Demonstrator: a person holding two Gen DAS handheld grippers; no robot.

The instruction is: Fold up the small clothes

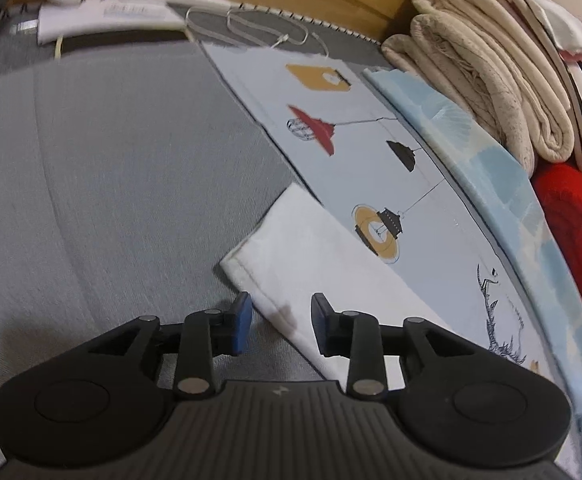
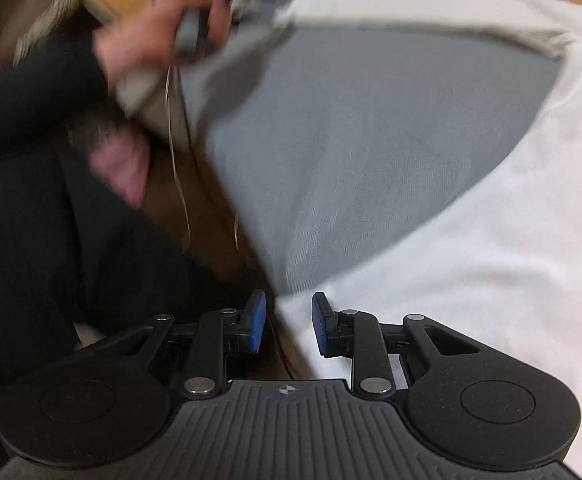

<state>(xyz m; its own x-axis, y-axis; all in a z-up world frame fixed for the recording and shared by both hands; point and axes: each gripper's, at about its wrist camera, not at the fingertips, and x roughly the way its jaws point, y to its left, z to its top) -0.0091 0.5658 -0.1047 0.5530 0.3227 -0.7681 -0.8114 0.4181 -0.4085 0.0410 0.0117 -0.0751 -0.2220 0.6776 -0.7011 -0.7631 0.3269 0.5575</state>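
While jaws stand apart on both tools, nothing pinched yet:
left gripper (image 1: 277,324): spread, pads apart; white cloth (image 1: 331,280) edge running through the gap, not pressed.
white cloth: flat on grey mat (image 1: 111,180), corner toward 10 o'clock, overlapping printed cloth (image 1: 351,140) at 1 o'clock.
risk, left: closing now could catch only the hem, or snag the mat; cloth could slide out.
risk, stack: folded towels (image 1: 491,80) and red fabric (image 1: 571,240) at 2–3 o'clock close by; wide swing could drag them.
right gripper (image 2: 289,322): spread; white cloth corner (image 2: 491,240) between pads, no visible contact.
risk, right: corner near mat edge; missed pinch could drop it off.
hidden: hand (image 2: 151,36) at 11 o'clock blurred, item held unclear; cloth's full outline cut off in both views.
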